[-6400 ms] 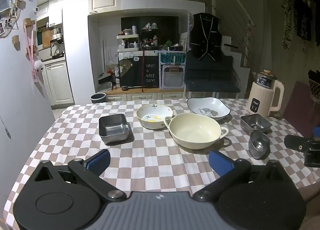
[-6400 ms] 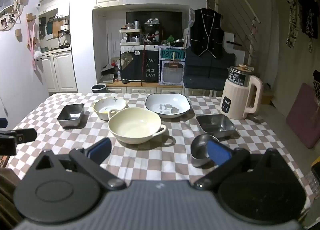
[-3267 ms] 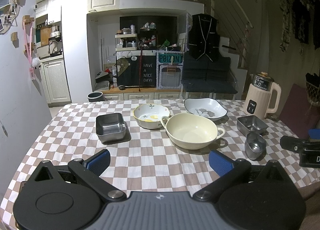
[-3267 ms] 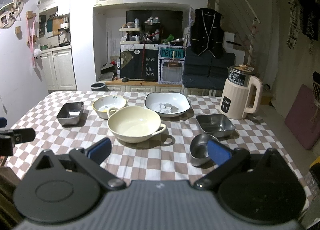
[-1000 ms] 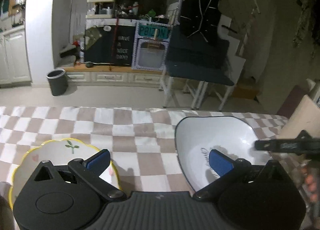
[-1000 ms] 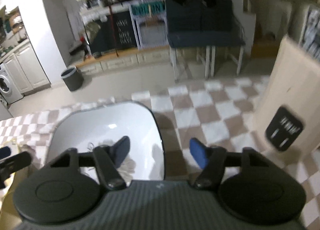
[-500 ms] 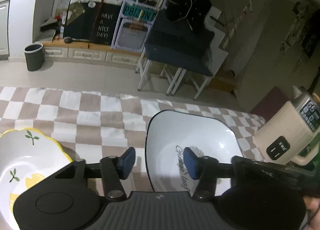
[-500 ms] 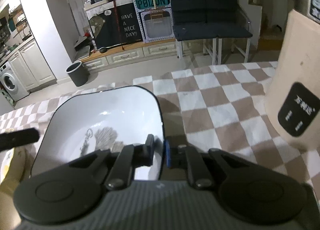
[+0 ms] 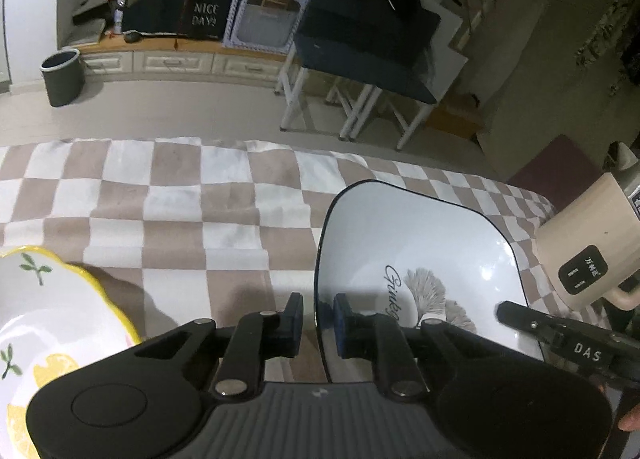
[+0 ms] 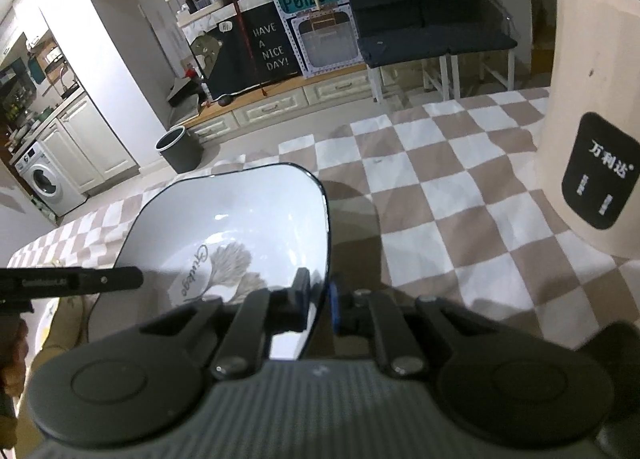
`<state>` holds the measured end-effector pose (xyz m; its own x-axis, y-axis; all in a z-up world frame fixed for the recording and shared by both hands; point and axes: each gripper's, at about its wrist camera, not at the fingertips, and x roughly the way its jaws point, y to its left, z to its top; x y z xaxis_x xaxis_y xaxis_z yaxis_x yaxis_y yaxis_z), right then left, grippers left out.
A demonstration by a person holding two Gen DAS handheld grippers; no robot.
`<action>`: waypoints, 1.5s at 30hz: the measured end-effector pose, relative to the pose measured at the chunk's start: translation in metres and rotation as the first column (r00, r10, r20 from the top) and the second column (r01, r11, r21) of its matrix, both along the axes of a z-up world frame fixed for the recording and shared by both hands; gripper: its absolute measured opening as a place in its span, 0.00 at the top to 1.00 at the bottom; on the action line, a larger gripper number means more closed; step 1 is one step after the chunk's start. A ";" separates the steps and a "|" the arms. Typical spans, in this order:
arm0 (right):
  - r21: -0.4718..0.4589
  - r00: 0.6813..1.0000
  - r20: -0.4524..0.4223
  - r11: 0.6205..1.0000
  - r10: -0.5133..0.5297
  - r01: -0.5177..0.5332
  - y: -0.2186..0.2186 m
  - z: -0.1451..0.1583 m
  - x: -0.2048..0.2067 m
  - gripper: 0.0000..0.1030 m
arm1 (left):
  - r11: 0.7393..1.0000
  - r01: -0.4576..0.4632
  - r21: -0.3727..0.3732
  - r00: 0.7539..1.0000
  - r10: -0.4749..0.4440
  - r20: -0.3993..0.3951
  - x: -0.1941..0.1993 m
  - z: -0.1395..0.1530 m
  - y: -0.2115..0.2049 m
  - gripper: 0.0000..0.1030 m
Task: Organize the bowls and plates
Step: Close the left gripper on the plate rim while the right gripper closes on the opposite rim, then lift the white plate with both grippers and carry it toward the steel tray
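White plate (image 9: 420, 259), rounded-square, dark-rimmed, with a grey leaf print and script, near the counter's (image 9: 180, 199) far edge; left tool (image 9: 318, 323) and right tool (image 10: 319, 301) each pinch its rim, the left having just been closing.

You are working in dim indoor light. Both wrist views bow strongly, with black corners. A glare spot sits inside the white plate (image 10: 224, 217), which throws a soft shadow onto the checked tablecloth (image 10: 440, 195). Focus holds; far shelves look grainy.
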<state>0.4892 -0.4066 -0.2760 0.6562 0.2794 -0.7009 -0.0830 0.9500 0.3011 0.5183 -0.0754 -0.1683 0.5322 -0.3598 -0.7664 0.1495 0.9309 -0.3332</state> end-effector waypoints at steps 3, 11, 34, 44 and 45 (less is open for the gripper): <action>0.025 1.000 -0.005 1.000 0.001 -0.001 0.002 -0.004 0.004 0.85 | 1.000 0.013 -0.009 1.000 -0.013 -0.011 0.005 -0.002 -0.002 0.86; -0.019 0.999 0.043 1.000 -0.022 0.023 0.011 -0.005 -0.003 0.83 | 0.999 -0.010 -0.046 0.999 0.011 0.037 -0.001 -0.007 -0.004 0.87; 0.000 0.968 0.251 1.000 0.025 -0.026 0.004 0.113 -0.125 0.85 | 1.000 0.027 -0.013 0.968 -0.023 0.248 -0.143 0.142 0.013 0.87; 0.005 0.947 0.312 0.997 0.077 -0.082 0.032 0.163 -0.222 0.86 | 1.000 0.005 0.011 0.949 -0.008 0.314 -0.260 0.197 0.048 0.86; 0.008 0.946 0.313 0.996 0.081 -0.088 0.033 0.166 -0.231 0.86 | 1.000 0.002 0.013 0.949 -0.006 0.315 -0.272 0.198 0.053 0.86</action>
<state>0.2582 -0.3732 -0.1104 0.8146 0.3563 -0.4576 -0.2560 0.9289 0.2676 0.2460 -0.0220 0.0299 0.7459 -0.3536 -0.5645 0.2486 0.9340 -0.2566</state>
